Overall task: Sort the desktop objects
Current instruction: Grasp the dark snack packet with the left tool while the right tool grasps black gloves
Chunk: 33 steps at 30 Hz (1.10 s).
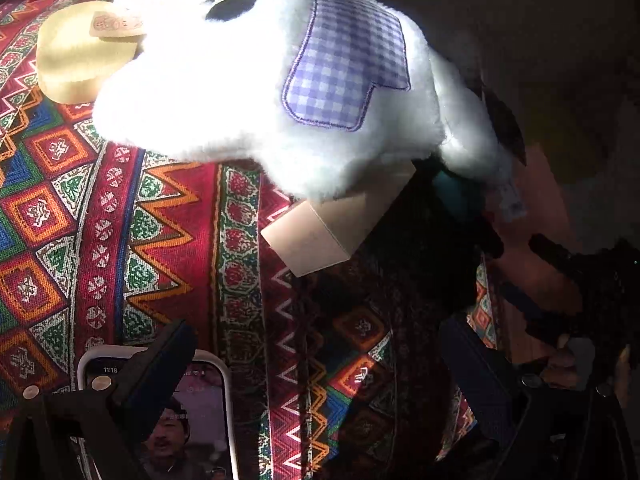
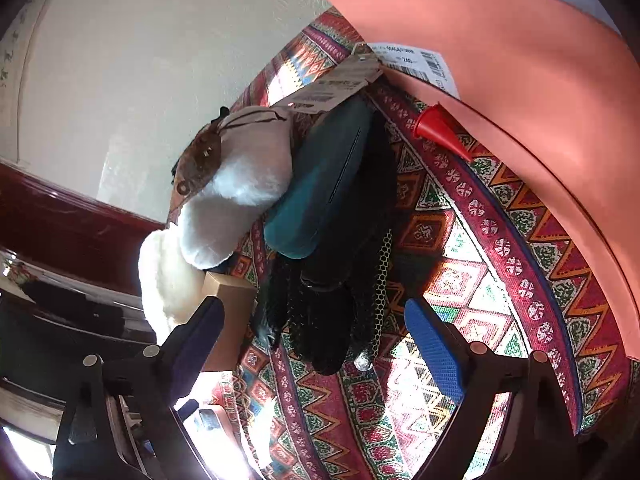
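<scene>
A white plush toy (image 1: 240, 88) with a purple checked patch lies on the patterned cloth (image 1: 120, 220), partly over a small cardboard box (image 1: 320, 232). Behind it sits a pale yellow box (image 1: 76, 56). A lit phone (image 1: 200, 412) lies under my left gripper (image 1: 320, 364), which is open and holds nothing. My right gripper (image 2: 316, 344) is open too. The near end of a black mesh item (image 2: 332, 312) lies between its blue pads (image 2: 436, 352), apart from both. A teal case (image 2: 320, 192) rests on that item, beside the plush toy (image 2: 232, 200).
A large salmon-pink sheet (image 2: 500, 80) covers the right of the cloth (image 2: 480, 260), with a red cone (image 2: 440, 128) at its edge. Paper tags (image 2: 340, 84) lie beyond the teal case. A hand (image 1: 560, 364) shows at the left wrist view's right edge. A dark wooden ledge (image 2: 60, 220) and a white wall lie beyond.
</scene>
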Motion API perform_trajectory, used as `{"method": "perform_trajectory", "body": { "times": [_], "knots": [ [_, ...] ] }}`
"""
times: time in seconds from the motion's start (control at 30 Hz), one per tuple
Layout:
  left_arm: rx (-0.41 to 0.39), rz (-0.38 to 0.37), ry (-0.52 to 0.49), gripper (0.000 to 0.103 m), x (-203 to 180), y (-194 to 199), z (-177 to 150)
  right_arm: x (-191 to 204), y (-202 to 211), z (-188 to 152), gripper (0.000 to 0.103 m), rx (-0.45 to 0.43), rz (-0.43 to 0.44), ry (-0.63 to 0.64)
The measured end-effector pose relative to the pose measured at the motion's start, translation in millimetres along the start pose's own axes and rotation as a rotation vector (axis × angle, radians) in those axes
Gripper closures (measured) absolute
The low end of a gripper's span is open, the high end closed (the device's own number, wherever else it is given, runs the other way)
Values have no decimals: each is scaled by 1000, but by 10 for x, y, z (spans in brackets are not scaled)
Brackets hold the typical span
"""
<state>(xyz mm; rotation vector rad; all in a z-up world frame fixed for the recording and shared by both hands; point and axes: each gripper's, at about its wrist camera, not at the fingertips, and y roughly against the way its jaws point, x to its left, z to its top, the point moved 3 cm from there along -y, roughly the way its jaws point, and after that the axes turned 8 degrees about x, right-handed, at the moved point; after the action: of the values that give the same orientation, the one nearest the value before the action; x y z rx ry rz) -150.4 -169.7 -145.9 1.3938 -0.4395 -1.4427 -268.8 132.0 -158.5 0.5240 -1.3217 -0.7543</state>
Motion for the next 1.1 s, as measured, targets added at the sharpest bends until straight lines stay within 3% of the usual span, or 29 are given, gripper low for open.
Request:
{"method": "perform_trajectory", "body": {
  "times": [0.23, 0.4, 0.43, 0.47, 0.57, 0.8, 0.9, 0.97, 1.1],
  "knots": [
    [-20, 244, -358, 3, -950, -530, -19, -64, -273, 147, 20, 26, -73, -4],
    [1, 349, -488, 3, -1251, -910, 63, -108, -615, 283, 25, 84, -184, 31],
    [8, 359, -503, 3, -1287, -969, 83, -73, -637, 293, 33, 74, -209, 61],
    [14, 367, -516, 3, -1320, -1025, 105, -14, -623, 300, 64, 59, -211, 95],
    [29, 383, -524, 3, -1337, -1155, 212, -8, -470, 319, 88, 18, -171, 94],
    [31, 376, -509, 7, -1409, -1392, 462, -162, 276, 305, 89, -104, -101, 94],
    [24, 350, -509, 7, -1506, -1501, 537, -219, 350, 334, 89, -97, -58, 85],
    [19, 353, -526, 1, -1566, -1590, 545, -225, 357, 338, 89, -92, -58, 87],
    [18, 353, -546, 1, -1680, -1659, 526, -171, 352, 243, 90, -78, -69, 104]
  ]
}}
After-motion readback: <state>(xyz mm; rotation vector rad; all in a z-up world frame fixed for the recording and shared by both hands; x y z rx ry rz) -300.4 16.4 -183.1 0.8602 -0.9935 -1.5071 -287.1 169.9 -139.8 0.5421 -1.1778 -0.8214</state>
